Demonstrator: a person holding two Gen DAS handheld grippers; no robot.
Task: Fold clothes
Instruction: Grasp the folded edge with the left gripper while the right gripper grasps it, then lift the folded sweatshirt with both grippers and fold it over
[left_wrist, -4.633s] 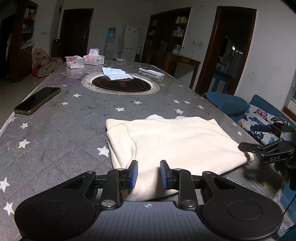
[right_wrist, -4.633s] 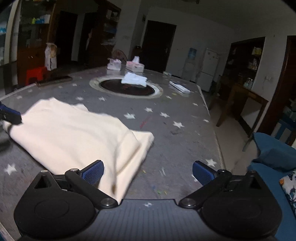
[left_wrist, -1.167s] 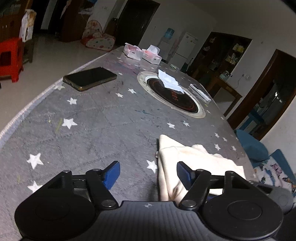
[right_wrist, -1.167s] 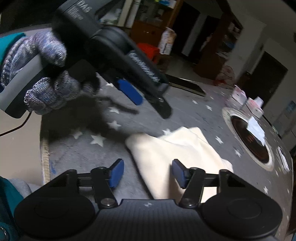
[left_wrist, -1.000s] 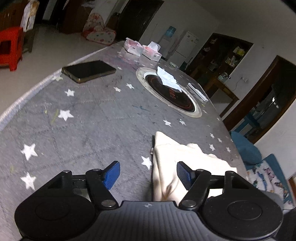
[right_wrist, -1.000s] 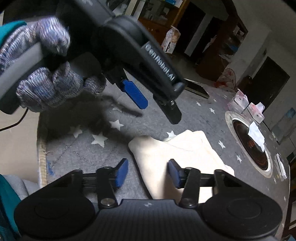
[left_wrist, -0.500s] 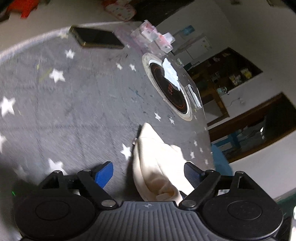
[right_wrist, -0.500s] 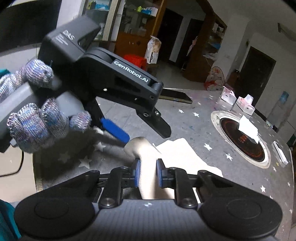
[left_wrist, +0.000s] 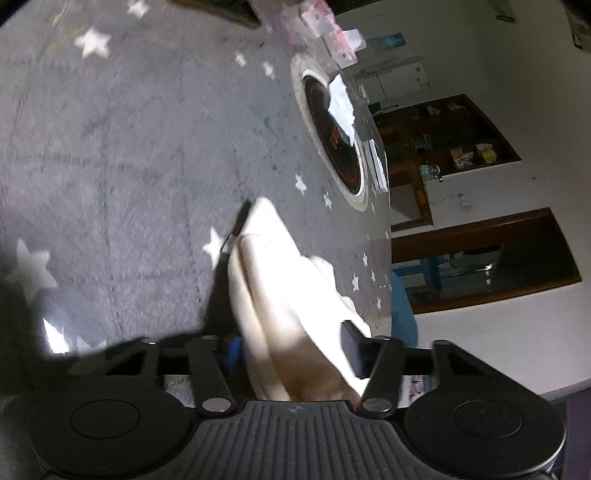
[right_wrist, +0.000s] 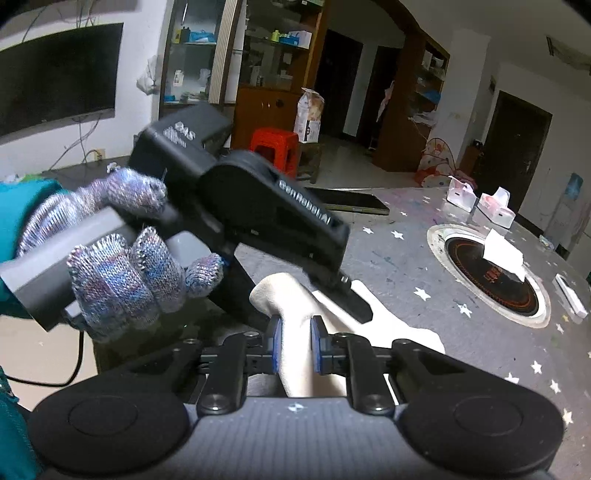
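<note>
Mid-fold: right gripper (right_wrist: 294, 345) is clamped on the near edge of the cream garment (left_wrist: 280, 295) on the table (left_wrist: 110, 147), left gripper (left_wrist: 291, 349) straddles the same edge half-open, so next likely closes before both carry it over.

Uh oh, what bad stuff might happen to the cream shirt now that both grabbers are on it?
The left gripper straddles the cream garment with its fingers apart, so that side may slip free if lifted. The right gripper is shut on only a narrow bunch of the cloth, which might pull out or crumple the neat fold. Both grippers sit very close together, so they might bump each other.
</note>
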